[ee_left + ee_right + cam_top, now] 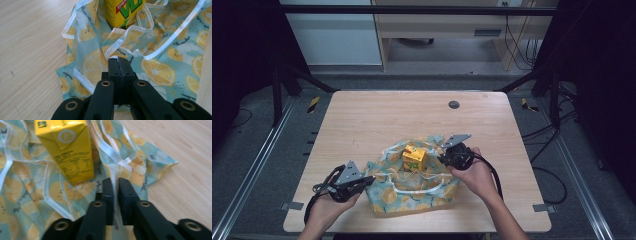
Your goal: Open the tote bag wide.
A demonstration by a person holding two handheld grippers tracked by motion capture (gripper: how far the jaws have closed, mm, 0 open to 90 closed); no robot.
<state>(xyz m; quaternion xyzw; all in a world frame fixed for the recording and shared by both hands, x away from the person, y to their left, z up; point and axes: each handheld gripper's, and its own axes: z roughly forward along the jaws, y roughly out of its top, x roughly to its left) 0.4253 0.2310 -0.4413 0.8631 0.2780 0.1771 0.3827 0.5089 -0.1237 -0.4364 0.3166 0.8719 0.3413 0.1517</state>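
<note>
While the lemon-print cloth (412, 187) sits near the table's (362, 120) front edge with a yellow juice box (414, 157) standing on it, the left gripper (119, 62) has its jaws pressed together on the cloth's white trim. Right gripper (114, 183) pinches the cloth's edge too; plenty of bare wood behind and to both sides.
</note>
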